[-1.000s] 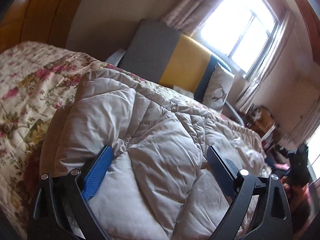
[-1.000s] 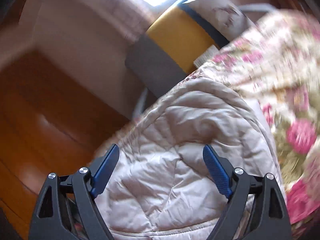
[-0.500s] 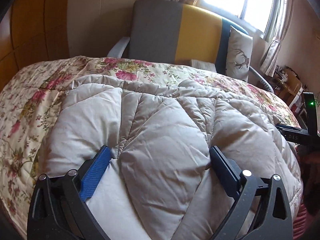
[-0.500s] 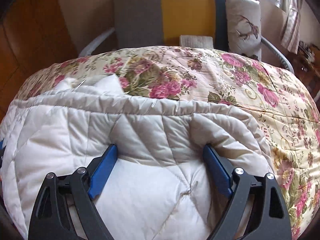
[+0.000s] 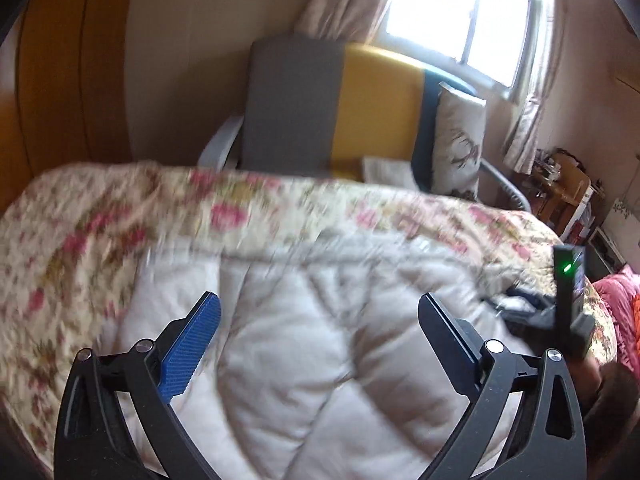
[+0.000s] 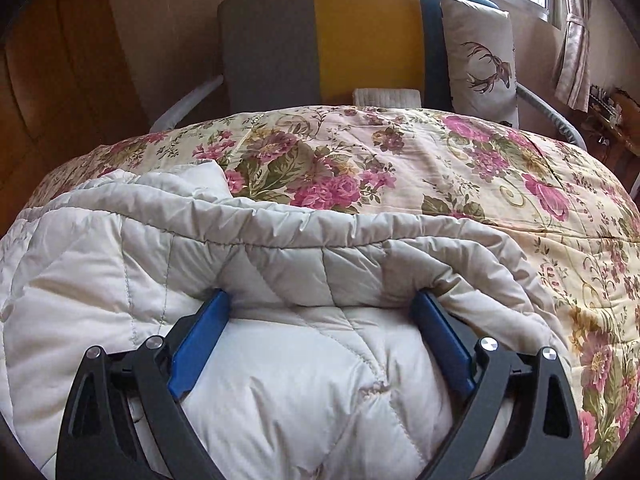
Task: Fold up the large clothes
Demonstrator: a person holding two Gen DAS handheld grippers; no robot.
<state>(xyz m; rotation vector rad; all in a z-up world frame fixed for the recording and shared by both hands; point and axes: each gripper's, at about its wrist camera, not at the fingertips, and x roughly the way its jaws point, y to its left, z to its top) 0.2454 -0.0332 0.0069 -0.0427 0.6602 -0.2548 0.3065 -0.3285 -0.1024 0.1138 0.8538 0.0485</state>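
A puffy beige quilted coat (image 6: 280, 380) lies bunched on a floral bedspread (image 6: 460, 168). My right gripper (image 6: 322, 296) points down into it. Its blue-padded fingertips are sunk under a rolled fold, and a wide bulge of coat fills the gap between the jaws, which are opening. In the left wrist view the same coat (image 5: 288, 360) is blurred. My left gripper (image 5: 319, 300) hovers just above it, open, with nothing between its fingers. The right unit's black body with a green light (image 5: 566, 304) shows at the coat's right end.
Behind the bed stands a grey, yellow and teal chair (image 6: 360, 32) with a deer-print cushion (image 6: 480, 52). Wooden panelling (image 5: 52, 80) runs along the left. A cluttered small wooden table (image 5: 564, 192) and pink fabric (image 5: 624, 320) are at the right. A window is behind the chair.
My left gripper has lifted and drawn back off the coat, its fingers no longer pressed into it. My right gripper swung down onto the coat, then held still, its jaws a little wider.
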